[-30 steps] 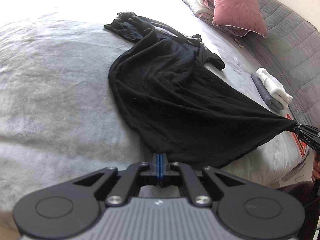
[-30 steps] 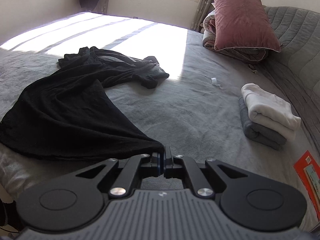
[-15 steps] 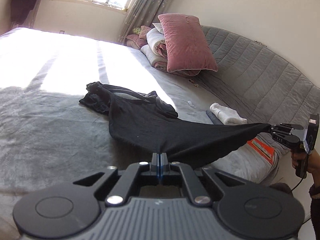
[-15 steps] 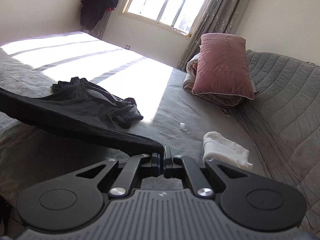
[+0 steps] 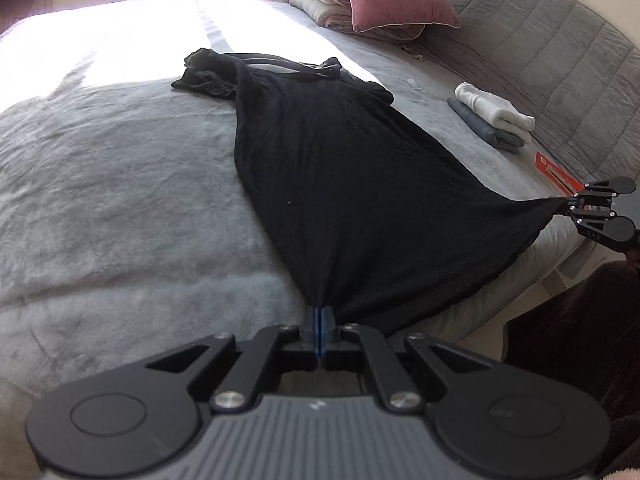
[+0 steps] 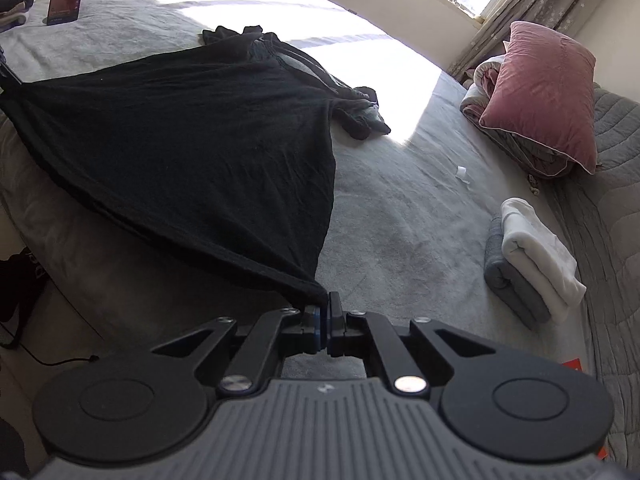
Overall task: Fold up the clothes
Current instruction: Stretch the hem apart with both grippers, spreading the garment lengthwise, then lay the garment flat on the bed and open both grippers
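A black garment (image 5: 340,168) lies spread on the grey bed (image 5: 120,200), its strapped top end bunched at the far side. My left gripper (image 5: 321,314) is shut on one bottom corner of it. My right gripper (image 6: 325,304) is shut on the other bottom corner and also shows in the left wrist view (image 5: 568,202). The hem is stretched taut between the two grippers at the bed's near edge. The garment also shows in the right wrist view (image 6: 192,136).
A folded white and grey stack (image 6: 528,256) lies on the bed's right side. A pink pillow (image 6: 540,92) rests on rolled bedding by the grey quilted headboard (image 5: 560,40). A red-orange packet (image 5: 556,168) lies near the bed edge. A small white scrap (image 6: 462,172) lies mid-bed.
Both grippers lifted the garment's hem off the bed, then lowered it again. The garment now lies flatter and more spread, with the hem pulled wider between the grippers.
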The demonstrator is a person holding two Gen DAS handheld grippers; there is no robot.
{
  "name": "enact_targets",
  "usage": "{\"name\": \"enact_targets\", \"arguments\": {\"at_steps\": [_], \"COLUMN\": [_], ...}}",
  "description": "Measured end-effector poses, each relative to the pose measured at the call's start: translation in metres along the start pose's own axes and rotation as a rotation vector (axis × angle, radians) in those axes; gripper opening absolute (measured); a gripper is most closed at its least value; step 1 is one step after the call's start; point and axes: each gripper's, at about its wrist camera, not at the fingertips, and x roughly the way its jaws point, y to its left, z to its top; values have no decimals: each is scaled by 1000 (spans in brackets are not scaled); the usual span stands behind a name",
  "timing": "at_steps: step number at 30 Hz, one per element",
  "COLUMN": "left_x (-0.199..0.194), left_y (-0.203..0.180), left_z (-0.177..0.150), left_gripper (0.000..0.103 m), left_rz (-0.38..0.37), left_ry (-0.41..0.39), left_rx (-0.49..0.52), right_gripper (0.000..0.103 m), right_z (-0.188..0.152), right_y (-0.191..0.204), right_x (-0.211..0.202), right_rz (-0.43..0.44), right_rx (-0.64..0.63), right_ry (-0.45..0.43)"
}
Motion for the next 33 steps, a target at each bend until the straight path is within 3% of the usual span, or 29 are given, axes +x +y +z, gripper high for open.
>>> {"name": "enact_targets", "arguments": {"at_steps": [5, 9, 10, 12, 15, 18, 33], "left_x": [15, 16, 15, 13, 10, 7, 21], "left_y": [-6, 1, 3, 6, 7, 8, 14], "left_z": [-3, -1, 0, 1, 4, 8, 37], "left_gripper": [1, 6, 9, 28, 46, 52, 59], "left_rz": [24, 9, 3, -9, 1, 21, 82], "left_ry": [66, 74, 73, 72, 54, 41, 8], "left_rx": [49, 18, 11, -3, 0, -1, -85], "right_gripper": [3, 6, 10, 21, 50, 50, 54], "right_z": [-7, -10, -10, -10, -10, -9, 14], "right_y": [5, 5, 4, 3, 2, -1, -41], "right_x": [11, 14, 15, 16, 12, 9, 19], "right_rz": [42, 80, 90, 100, 113, 126, 221], "right_rx": [10, 40, 48, 60, 62, 62, 278], "right_ry": [42, 59, 64, 72, 61, 55, -3]}}
